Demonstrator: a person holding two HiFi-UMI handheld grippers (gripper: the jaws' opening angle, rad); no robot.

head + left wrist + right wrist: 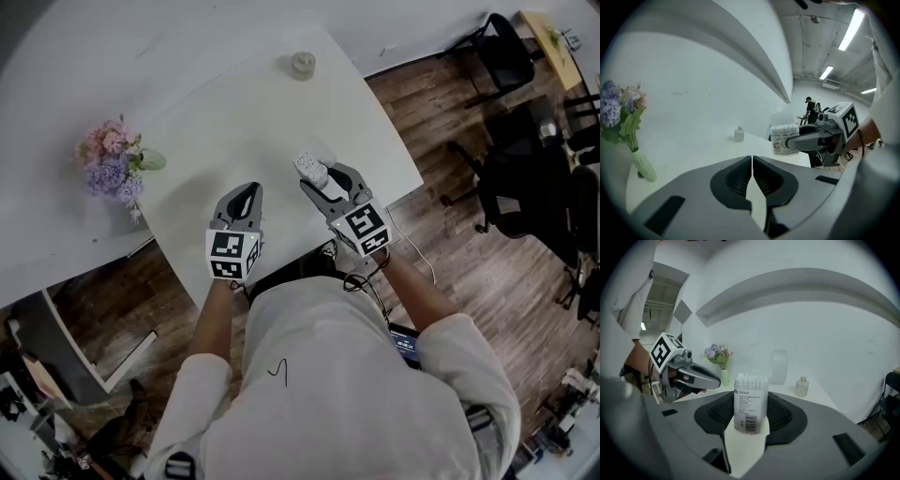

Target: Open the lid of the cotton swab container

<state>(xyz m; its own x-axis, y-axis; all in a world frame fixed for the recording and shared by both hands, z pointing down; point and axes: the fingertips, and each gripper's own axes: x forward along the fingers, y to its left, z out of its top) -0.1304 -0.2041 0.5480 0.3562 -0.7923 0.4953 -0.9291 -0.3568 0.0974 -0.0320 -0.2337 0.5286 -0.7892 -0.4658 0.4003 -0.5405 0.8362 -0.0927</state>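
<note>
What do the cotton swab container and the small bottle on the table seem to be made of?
The cotton swab container: likely clear plastic; white swabs show through above its printed label. The small bottle: perhaps glass, pale and see-through; too small to confirm.

White table (234, 131) carries flower vase (112, 164) and small bottle (302, 64).

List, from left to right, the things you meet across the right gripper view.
left gripper → vase of flowers → cotton swab container → clear cylinder, probably its lid → small glass bottle → black chair
</note>
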